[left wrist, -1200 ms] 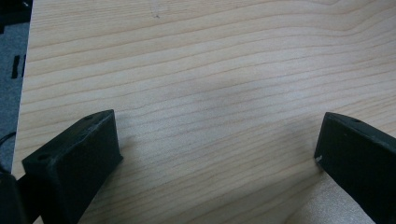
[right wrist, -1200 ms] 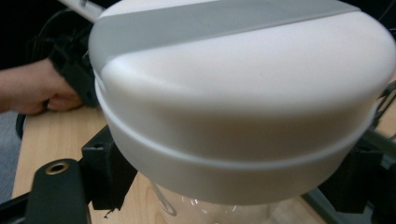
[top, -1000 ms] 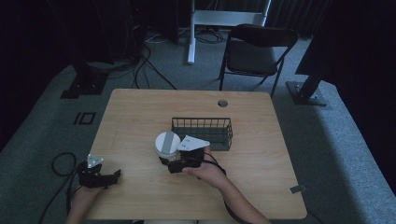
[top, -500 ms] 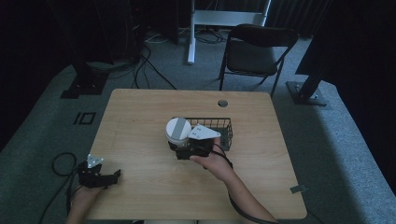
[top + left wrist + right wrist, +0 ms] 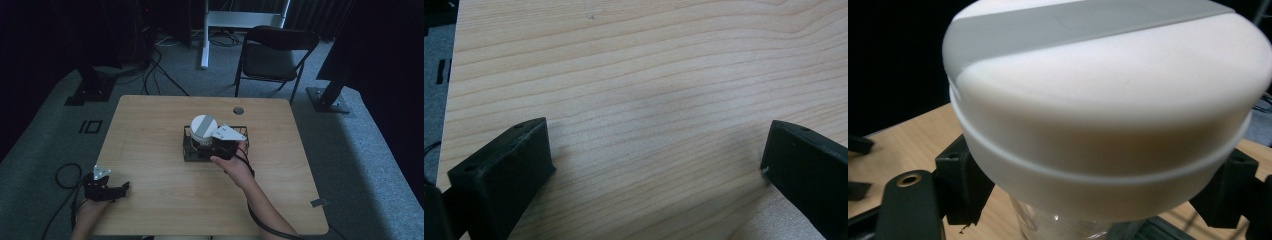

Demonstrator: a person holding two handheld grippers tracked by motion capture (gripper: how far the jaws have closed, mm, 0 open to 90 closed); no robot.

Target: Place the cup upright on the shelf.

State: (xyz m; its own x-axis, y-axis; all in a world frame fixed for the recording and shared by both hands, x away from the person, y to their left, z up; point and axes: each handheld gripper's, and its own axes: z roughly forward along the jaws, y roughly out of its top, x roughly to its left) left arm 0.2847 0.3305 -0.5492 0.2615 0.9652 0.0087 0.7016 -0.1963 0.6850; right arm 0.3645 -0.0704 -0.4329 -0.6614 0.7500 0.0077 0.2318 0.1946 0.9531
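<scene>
Carried a white-lidded jar (image 5: 204,129), pinched in the right gripper (image 5: 212,146), above the wire basket (image 5: 189,150) near table (image 5: 150,125) centre. Left gripper (image 5: 111,190) rested spread wide at seven o'clock. Next, probably: lowered straight down between basket walls before releasing.

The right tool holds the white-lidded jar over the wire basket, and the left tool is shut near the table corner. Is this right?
Not quite. The left tool is open: the left gripper view shows its jaws wide apart over bare wood. The right tool does hold the jar over the wire basket.
</scene>
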